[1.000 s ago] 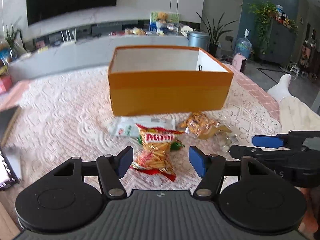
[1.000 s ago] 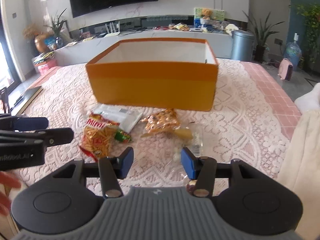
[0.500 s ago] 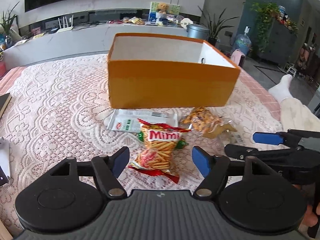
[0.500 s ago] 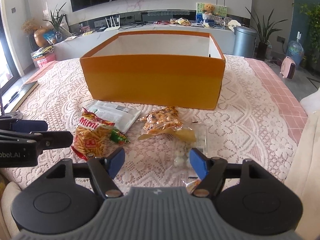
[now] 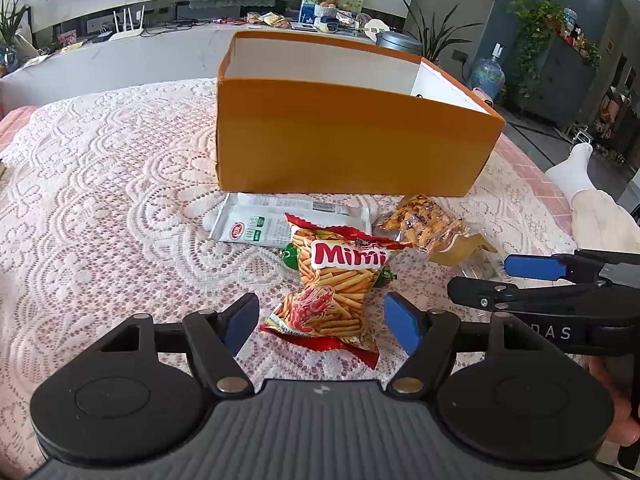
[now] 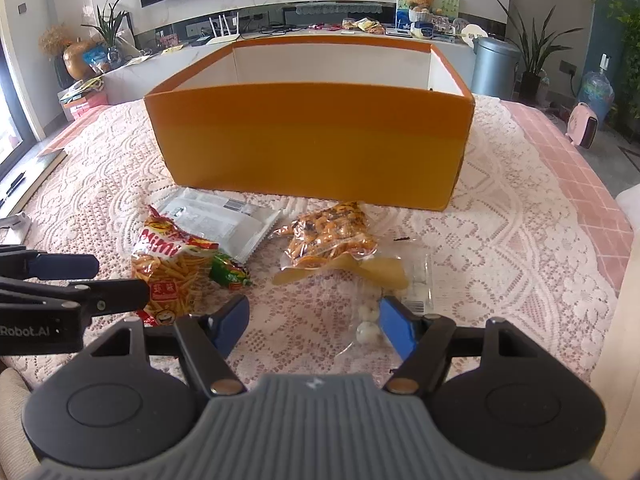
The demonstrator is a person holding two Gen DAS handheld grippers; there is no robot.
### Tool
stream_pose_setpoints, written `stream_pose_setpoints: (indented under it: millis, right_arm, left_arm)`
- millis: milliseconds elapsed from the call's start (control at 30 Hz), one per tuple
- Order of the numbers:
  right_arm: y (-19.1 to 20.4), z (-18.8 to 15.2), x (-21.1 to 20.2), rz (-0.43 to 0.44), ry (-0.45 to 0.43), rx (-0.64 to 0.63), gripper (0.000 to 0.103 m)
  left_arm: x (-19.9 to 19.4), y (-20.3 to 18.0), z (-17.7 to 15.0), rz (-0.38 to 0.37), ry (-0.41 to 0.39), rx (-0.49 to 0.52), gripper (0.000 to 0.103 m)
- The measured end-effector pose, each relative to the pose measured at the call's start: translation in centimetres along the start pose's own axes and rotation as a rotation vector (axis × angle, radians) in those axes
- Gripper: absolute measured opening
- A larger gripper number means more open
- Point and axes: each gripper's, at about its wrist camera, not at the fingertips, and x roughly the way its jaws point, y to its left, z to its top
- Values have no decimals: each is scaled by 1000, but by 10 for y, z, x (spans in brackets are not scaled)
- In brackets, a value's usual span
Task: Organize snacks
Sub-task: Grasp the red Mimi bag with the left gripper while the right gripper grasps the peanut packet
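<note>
With both sets of fingers apart and empty, my left gripper point(image 5: 320, 316) hovers over the Mimi bag point(image 5: 336, 292) lying before the orange box point(image 5: 352, 136); it looks light, crinkly and crushable, so I'd pinch its sealed edge.

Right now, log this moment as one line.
left tongs: open over Mimi bag | right tongs: open near clear packet | orange box: no snacks seen inside
</note>
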Motion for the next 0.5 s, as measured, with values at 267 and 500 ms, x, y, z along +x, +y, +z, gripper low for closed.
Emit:
stream_pose_setpoints:
  millis: [267,500]
  right_arm:
    - [-5,8,6,-15,-26,-21,70]
    - [-7,22,8,-7,-58,-69,70]
  left_arm:
    - [17,-13,1,-28,25,83,78]
    - [29,-13,4,5,47,94,69]
